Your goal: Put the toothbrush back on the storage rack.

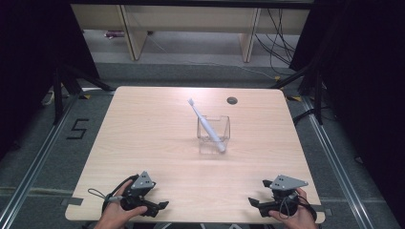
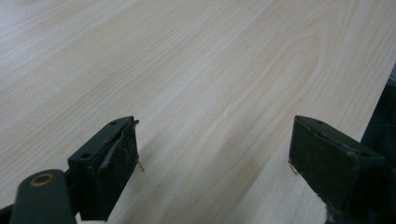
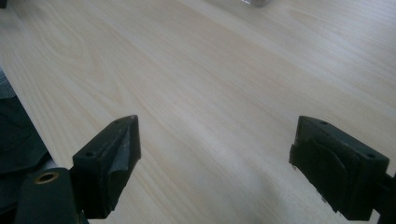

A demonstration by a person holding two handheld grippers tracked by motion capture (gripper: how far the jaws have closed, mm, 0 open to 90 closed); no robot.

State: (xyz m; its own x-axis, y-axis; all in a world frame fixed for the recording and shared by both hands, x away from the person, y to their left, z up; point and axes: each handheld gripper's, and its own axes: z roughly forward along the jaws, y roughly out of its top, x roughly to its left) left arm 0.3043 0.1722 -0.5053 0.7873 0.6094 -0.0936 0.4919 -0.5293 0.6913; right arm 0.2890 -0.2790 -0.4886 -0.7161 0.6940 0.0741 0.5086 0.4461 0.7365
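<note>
Down at the near edge of the wooden table (image 1: 143,138), the left gripper (image 1: 163,206) and the right gripper (image 1: 252,202) sit low, well apart, each held by a hand. Both have their jaws wide open with nothing between them, just bare wood. Farther ahead of them, about midway between the two, stands a clear cup (image 1: 213,135). A white toothbrush (image 1: 206,125) leans inside it, brush end up.

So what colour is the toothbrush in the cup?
White. The toothbrush leans in the clear cup; the high view shows it best.
</note>
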